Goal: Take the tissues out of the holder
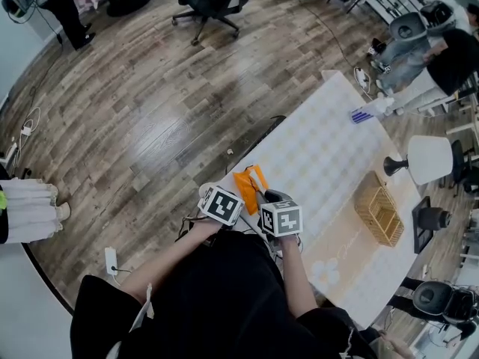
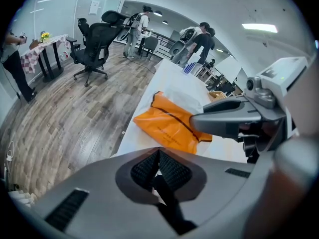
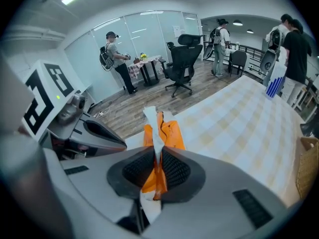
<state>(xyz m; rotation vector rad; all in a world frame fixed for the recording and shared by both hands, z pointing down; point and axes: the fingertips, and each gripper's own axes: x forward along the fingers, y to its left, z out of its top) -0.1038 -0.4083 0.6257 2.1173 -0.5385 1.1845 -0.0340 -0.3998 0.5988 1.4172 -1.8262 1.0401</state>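
An orange tissue packet (image 1: 249, 180) lies on the pale checked table (image 1: 329, 155) near its front left corner. In the right gripper view, a white tissue (image 3: 151, 126) runs up between the pads of my right gripper (image 3: 155, 171), which is shut on it, with the orange packet (image 3: 169, 133) just behind. My left gripper (image 2: 159, 169) hovers just short of the packet (image 2: 169, 126), jaws shut with nothing clearly held. In the head view both grippers sit side by side at the packet, the left gripper (image 1: 238, 194) on its left and the right gripper (image 1: 263, 198) on its right.
A wicker basket (image 1: 379, 209) and a white lamp (image 1: 429, 159) stand on the table's right side, and a blue-striped item (image 1: 365, 114) at its far end. The table's left edge drops to wood floor. An office chair (image 1: 209, 2) and several people are farther off.
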